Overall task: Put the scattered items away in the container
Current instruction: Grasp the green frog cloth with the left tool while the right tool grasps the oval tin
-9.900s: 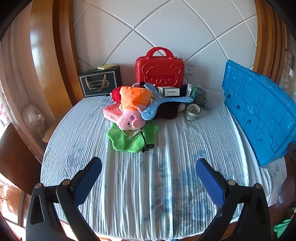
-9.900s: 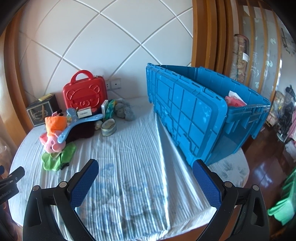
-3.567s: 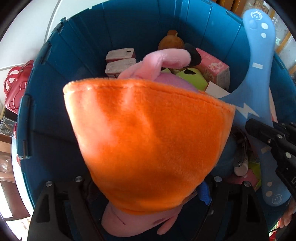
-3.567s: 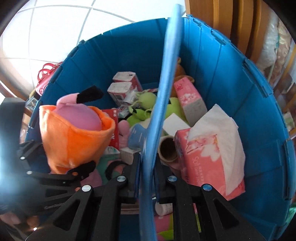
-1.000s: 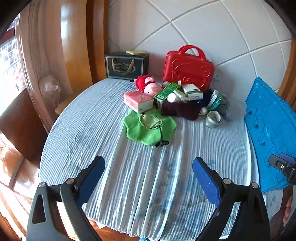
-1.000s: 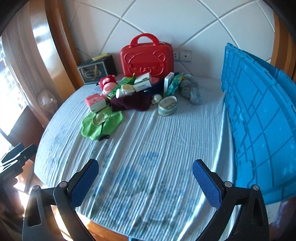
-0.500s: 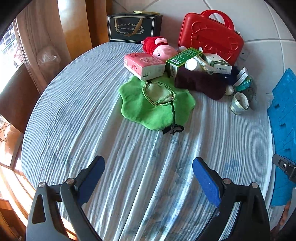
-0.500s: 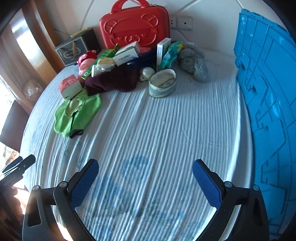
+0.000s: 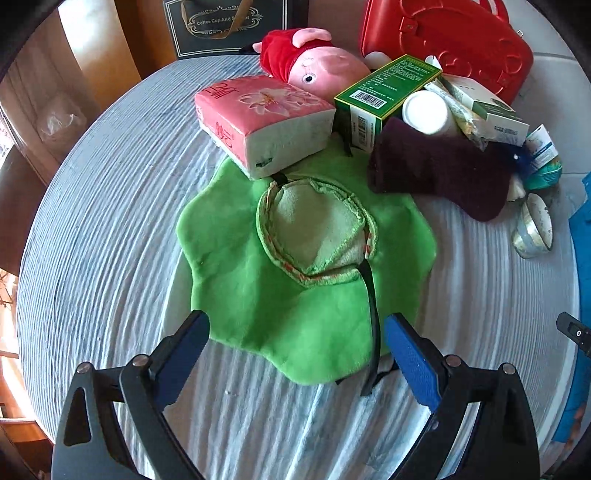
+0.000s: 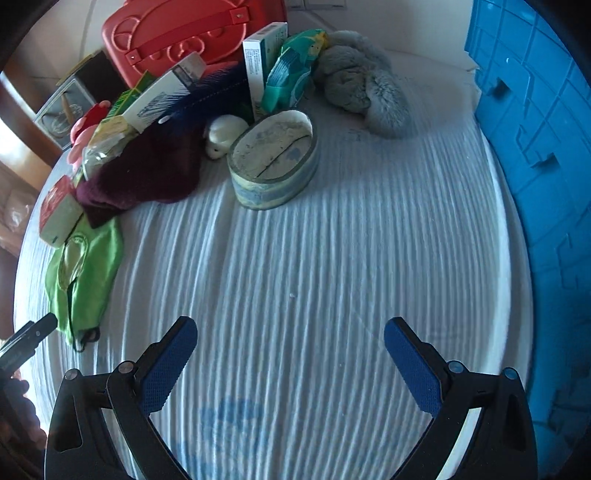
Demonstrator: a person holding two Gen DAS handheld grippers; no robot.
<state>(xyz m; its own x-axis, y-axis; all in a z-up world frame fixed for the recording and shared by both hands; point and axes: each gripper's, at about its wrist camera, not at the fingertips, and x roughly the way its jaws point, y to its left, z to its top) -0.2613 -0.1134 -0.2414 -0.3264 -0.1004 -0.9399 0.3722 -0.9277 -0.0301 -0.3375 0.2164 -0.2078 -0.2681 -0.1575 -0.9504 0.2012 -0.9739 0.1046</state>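
My left gripper (image 9: 295, 332) is open, its fingers on either side of the near edge of a green leaf-shaped plush hat (image 9: 295, 266) with a black strap. Behind it lie a pink tissue pack (image 9: 258, 118), a pink pig plush (image 9: 317, 66), a green box (image 9: 388, 88), a white bottle (image 9: 424, 110) and a dark maroon cloth (image 9: 436, 173). My right gripper (image 10: 291, 339) is open and empty over bare tablecloth. Ahead of it stand an oval tin (image 10: 273, 162), a grey plush (image 10: 362, 88) and a teal packet (image 10: 291, 70). The blue container (image 10: 535, 147) is at the right.
A red case (image 9: 450, 44) and a black gift box (image 9: 225, 26) stand at the back by the wall. The round table (image 10: 332, 258) has a striped blue-white cloth. Its edge drops off at the left, near wooden panelling (image 9: 85, 85).
Both grippers have moved forward and lower toward the pile. The left now straddles the near edge of the green hat; the right has closed in on the oval tin.
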